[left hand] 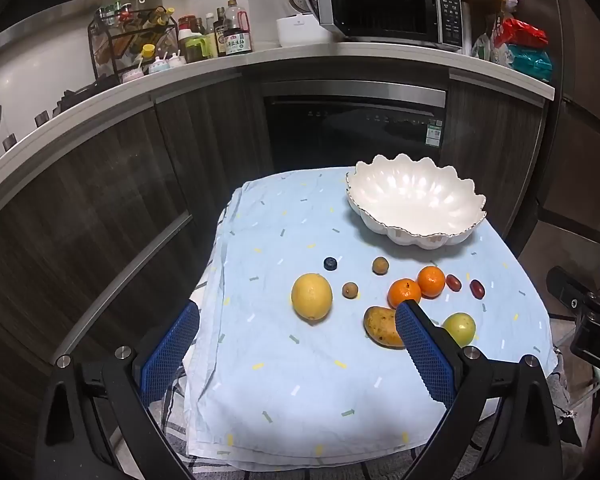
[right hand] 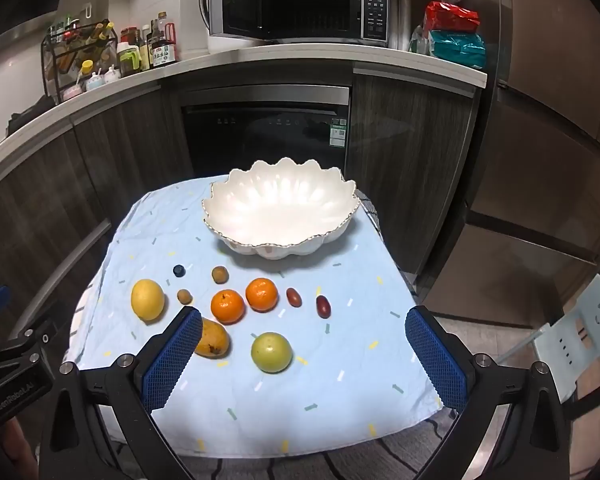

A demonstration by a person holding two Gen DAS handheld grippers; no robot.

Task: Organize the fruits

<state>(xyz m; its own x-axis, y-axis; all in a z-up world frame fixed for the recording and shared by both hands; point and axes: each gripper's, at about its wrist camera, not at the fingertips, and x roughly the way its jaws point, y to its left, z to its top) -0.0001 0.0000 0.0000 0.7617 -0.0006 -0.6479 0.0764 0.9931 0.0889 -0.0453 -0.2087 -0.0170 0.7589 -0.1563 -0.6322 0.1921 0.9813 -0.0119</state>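
An empty white scalloped bowl (left hand: 416,204) (right hand: 280,208) stands at the far side of a small table under a pale blue cloth (left hand: 300,380) (right hand: 300,392). In front of it lie a lemon (left hand: 311,297) (right hand: 147,300), a mango (left hand: 382,326) (right hand: 213,339), two mandarins (left hand: 404,292) (right hand: 227,306), a green fruit (left hand: 459,328) (right hand: 271,352), a blueberry (left hand: 330,263) (right hand: 179,270), two longans (left hand: 380,265) (right hand: 219,274) and two red dates (left hand: 477,289) (right hand: 323,306). My left gripper (left hand: 296,316) is open above the near cloth, holding nothing. My right gripper (right hand: 304,320) is open too, hovering before the green fruit.
Dark kitchen cabinets and a built-in oven (right hand: 264,132) stand behind the table. The counter carries a microwave (right hand: 300,10) with its door open, a bottle rack (left hand: 132,48) and bags (right hand: 454,36). A pale chair (right hand: 580,336) stands at the right.
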